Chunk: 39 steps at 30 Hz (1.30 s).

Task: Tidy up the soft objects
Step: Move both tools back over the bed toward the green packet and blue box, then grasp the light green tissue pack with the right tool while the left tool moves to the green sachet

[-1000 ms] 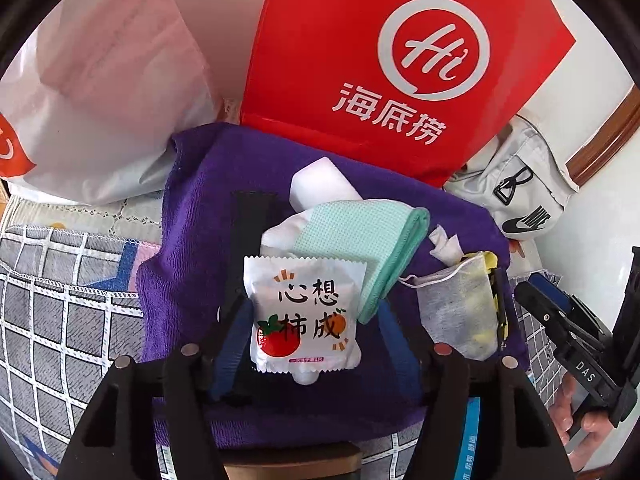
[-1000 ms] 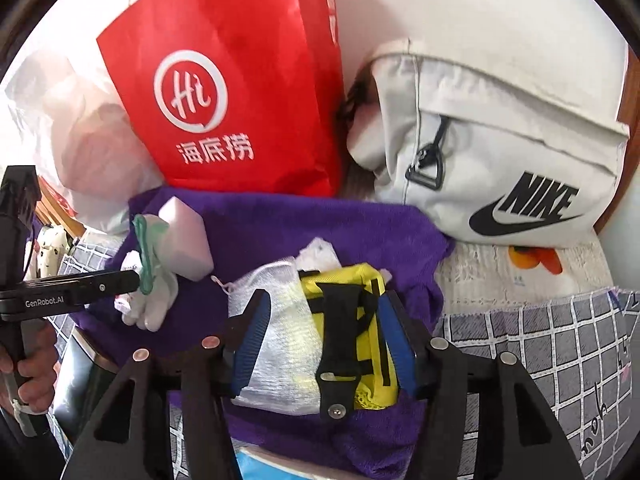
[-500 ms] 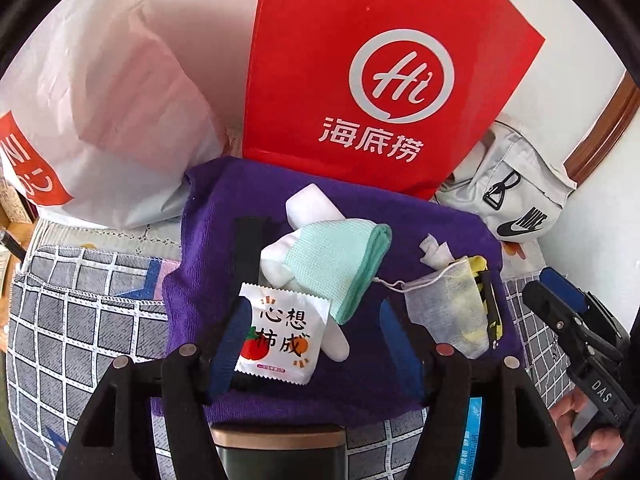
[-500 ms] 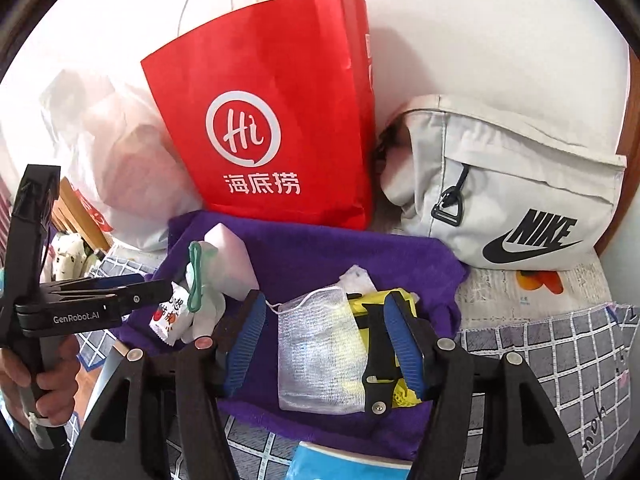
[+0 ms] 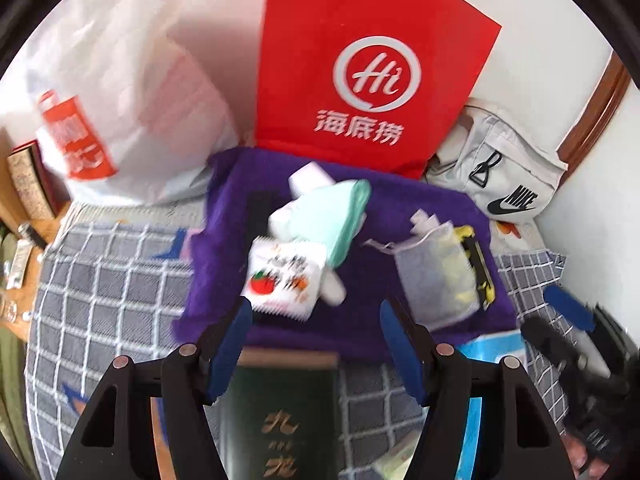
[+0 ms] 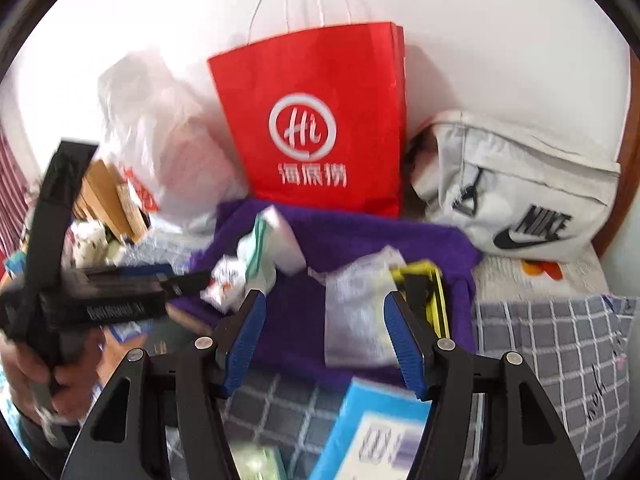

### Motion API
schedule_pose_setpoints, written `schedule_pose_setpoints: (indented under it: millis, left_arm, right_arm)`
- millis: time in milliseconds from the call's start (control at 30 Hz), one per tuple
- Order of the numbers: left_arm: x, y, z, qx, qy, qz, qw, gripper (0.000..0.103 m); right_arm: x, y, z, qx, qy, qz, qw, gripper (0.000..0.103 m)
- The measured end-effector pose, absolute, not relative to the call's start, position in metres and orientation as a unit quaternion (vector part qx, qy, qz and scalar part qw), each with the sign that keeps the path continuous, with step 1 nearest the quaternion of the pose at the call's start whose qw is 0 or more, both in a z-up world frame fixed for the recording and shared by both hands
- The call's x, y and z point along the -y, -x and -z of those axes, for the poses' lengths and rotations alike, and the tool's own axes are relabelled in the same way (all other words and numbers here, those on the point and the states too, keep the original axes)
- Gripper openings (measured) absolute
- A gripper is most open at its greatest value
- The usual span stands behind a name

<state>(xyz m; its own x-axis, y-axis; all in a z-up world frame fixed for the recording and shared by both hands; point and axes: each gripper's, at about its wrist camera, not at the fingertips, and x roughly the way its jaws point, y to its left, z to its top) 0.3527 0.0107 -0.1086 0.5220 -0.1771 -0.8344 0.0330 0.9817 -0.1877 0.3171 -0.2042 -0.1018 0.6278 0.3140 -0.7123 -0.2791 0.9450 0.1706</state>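
Two handheld grippers, black frames with blue pads

Each gripper, left gripper (image 5: 316, 314) and right gripper (image 6: 324, 312), is built from black angular arms joined by round silver screws, and its two fingers are faced with ribbed blue pads (image 6: 404, 340). White lettering, blurred beyond reading, is printed along the left gripper's black body in the right wrist view, where a hand (image 6: 28, 376) is seen.

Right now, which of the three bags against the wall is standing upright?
The red paper bag with the white Hi logo stands upright on its base. The white plastic bag left of it is slumped, and the grey Nike bag lies on its side.
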Motion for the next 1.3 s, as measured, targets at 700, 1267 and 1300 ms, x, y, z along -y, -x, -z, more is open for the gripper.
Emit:
schedule_pose_setpoints:
  millis: [700, 1267, 1300]
  left_arm:
    - [-0.05, -0.221, 0.136, -0.484, 0.106, 0.042, 0.868, 0.065]
    - [-0.047, -0.184, 0.123, -0.462, 0.067, 0.039, 0.884, 0.065]
    - [-0.047, -0.183, 0.123, -0.462, 0.066, 0.037, 0.883, 0.065]
  right_arm:
    - [0.135, -0.18, 0.184, -0.455, 0.078, -0.192, 0.866, 0.048]
    - [0.123, -0.177, 0.19, -0.425, 0.132, -0.146, 0.884, 0.013]
    - [0.124, -0.175, 0.186, -0.422, 0.124, -0.149, 0.886, 0.013]
